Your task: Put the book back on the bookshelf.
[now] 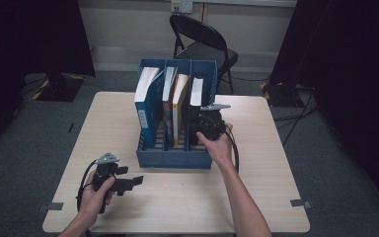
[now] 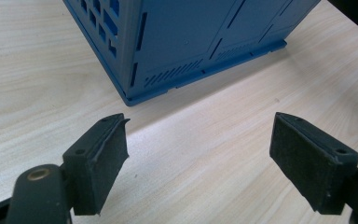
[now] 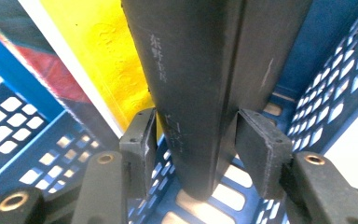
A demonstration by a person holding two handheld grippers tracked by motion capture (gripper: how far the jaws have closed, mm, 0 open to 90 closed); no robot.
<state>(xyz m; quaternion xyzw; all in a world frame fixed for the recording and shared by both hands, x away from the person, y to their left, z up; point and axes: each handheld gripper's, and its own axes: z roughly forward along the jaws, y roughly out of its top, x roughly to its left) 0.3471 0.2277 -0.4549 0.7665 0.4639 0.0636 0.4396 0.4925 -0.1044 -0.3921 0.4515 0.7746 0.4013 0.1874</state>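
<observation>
Your right gripper [image 3: 191,154] clamps the black book [image 3: 200,84] at frame centre, mid-placement in the rack [image 1: 173,159]; next, spread the jaws and withdraw.

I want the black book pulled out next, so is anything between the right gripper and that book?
Nothing visible. The right gripper already has its fingers on either side of the black book in the rack's right slot. The yellow book stands just beside it, behind a divider.
</observation>
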